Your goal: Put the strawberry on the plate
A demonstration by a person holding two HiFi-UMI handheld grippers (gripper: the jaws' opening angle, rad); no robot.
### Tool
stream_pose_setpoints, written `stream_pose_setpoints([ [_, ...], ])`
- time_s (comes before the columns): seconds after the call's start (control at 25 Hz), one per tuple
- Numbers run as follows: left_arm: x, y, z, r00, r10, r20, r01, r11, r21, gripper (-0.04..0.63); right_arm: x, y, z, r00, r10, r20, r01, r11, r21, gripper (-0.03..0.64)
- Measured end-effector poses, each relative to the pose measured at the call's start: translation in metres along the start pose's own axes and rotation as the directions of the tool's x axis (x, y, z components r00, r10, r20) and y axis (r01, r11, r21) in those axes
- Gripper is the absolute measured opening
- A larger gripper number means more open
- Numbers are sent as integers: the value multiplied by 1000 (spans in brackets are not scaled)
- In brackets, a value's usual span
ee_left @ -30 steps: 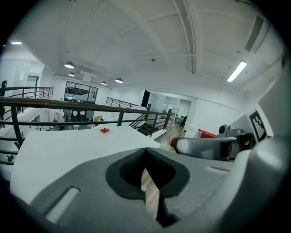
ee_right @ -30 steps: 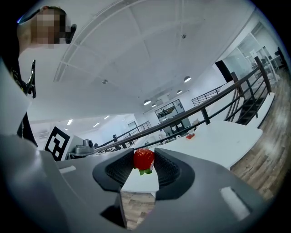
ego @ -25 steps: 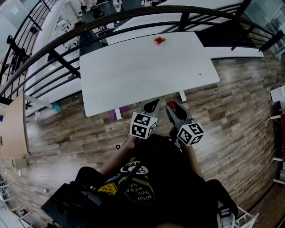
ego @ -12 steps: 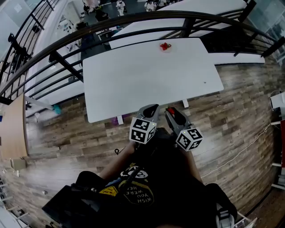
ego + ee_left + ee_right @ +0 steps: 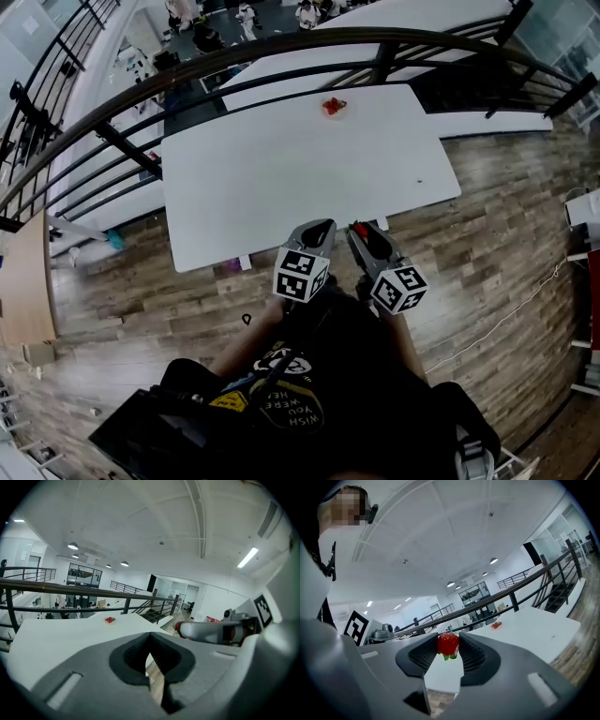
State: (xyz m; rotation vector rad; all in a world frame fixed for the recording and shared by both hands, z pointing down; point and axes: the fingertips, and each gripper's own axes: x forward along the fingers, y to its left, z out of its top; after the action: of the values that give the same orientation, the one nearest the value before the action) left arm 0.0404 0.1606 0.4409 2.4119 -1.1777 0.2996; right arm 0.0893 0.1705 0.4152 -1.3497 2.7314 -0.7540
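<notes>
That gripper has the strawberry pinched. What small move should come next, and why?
Probably carry the right gripper forward over the table toward the plate. Its jaws are clamped on the strawberry, but it is only at the table's near edge, and the plate sits by the far edge.

Floor (image 5: 497,244): brown wood planks.
Bench (image 5: 281,169): plain white, standing on that floor.
Railing (image 5: 234,53): black, curving just behind the bench.
Ceiling (image 5: 140,517): white, lamps (image 5: 71,546) lit.
</notes>
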Motion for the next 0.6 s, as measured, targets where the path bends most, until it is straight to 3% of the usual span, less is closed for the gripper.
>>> stream_pose_setpoints([
  [0.28, 34, -5, 16, 1000, -5, 14, 5, 999, -46, 5, 2, -33, 17, 1000, 18, 9, -18, 1000, 3, 141],
  [0.4, 48, -10, 13, 1000, 13, 12, -13, 999, -44, 4, 0, -46, 18, 1000, 30, 6, -30, 1000, 8, 141],
  [0.6, 66, -31, 6, 999, -28, -18, 28, 1000, -7, 5, -6, -64, 17, 1000, 28, 1, -28, 999, 22, 141],
])
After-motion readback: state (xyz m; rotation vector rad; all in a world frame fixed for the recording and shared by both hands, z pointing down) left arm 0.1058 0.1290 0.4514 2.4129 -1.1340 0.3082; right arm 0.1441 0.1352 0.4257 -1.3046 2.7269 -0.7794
